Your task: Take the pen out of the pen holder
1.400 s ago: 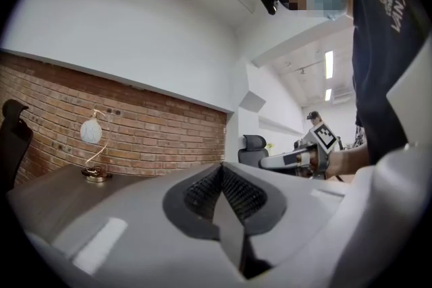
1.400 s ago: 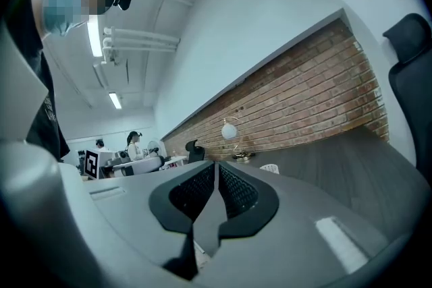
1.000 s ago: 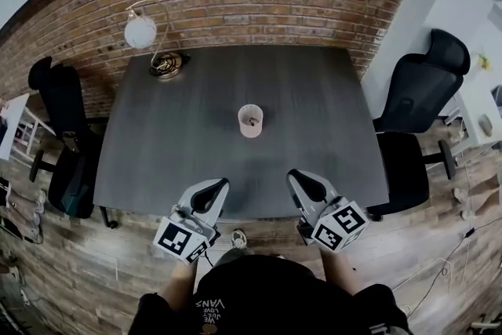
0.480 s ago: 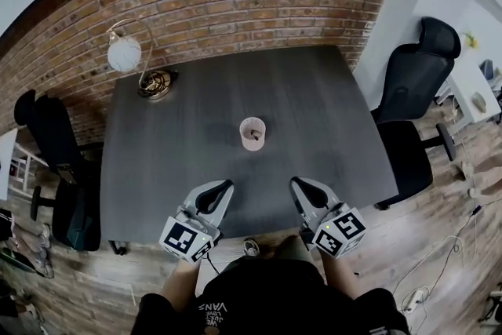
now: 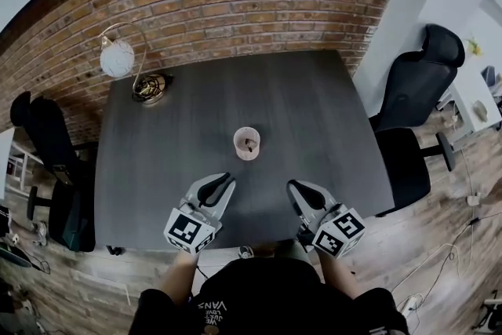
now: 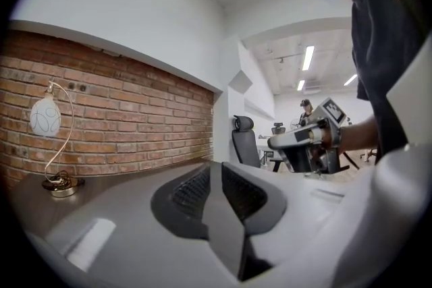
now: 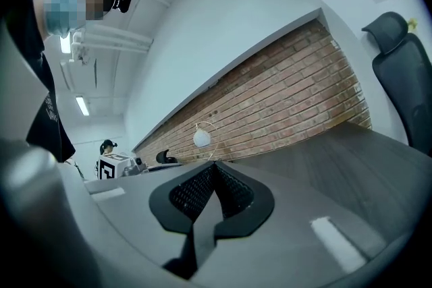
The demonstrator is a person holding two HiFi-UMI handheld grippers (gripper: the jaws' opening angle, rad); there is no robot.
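Saw the pen holder (image 5: 240,150) upright near the middle of the dark table (image 5: 329,121), with the pen (image 5: 250,142) inside as a small dark shape. Found the left gripper (image 5: 226,181) and the right gripper (image 5: 292,187) over the table's near edge, 1 on each side, both well apart from the holder. Read both pairs of jaws as pressed together, nothing between them. Noted a globe lamp (image 5: 118,59) at the far left corner, a brick wall (image 5: 235,4) behind, a black office chair (image 5: 416,90) at the right.
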